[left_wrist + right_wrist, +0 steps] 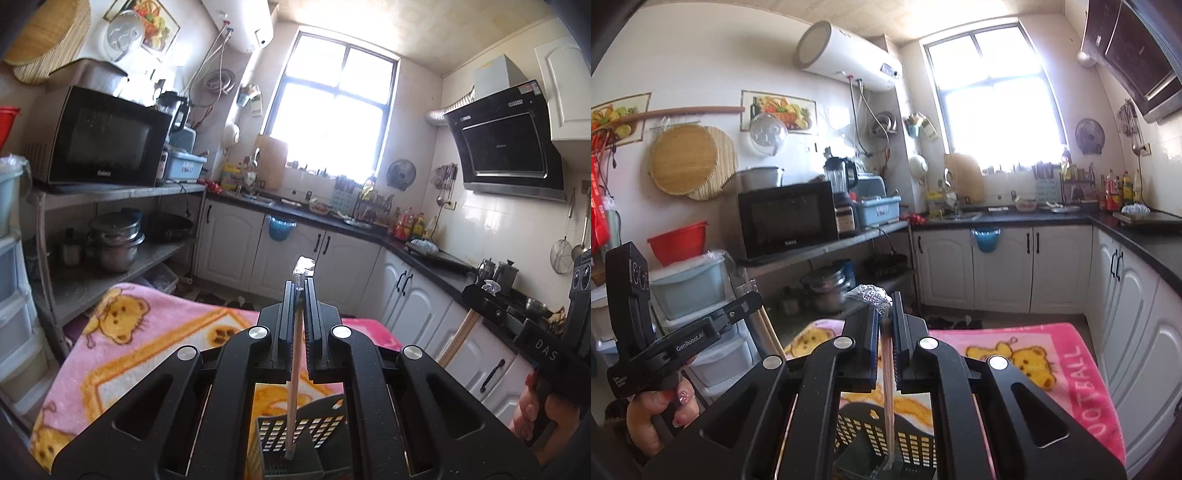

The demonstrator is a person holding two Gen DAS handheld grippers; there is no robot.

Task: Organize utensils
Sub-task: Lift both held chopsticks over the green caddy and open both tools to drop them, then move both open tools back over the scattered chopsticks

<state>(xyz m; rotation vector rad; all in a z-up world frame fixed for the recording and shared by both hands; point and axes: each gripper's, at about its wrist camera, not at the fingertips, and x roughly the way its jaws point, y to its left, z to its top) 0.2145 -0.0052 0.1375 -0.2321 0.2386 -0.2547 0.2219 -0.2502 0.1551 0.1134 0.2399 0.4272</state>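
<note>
My left gripper (pixel 300 286) is shut on a pale wooden-handled utensil (pixel 294 387) with a plastic-wrapped top; its lower end hangs into a dark slotted utensil basket (pixel 321 424) below. My right gripper (pixel 885 302) is shut on a pinkish-handled utensil (pixel 888 398) with a plastic-wrapped top (pixel 870 293); its lower end also reaches into the same slotted basket (pixel 916 446). The right gripper shows in the left wrist view at the right edge (pixel 480 291), holding its handle upright. The left gripper shows in the right wrist view at the left (pixel 755 299).
The basket stands on a pink bear-print blanket (pixel 147 332), also in the right wrist view (pixel 1052 354). A shelf with a microwave (pixel 107 138) and pots is to the left. White cabinets and a dark counter (pixel 436 260) run behind and to the right.
</note>
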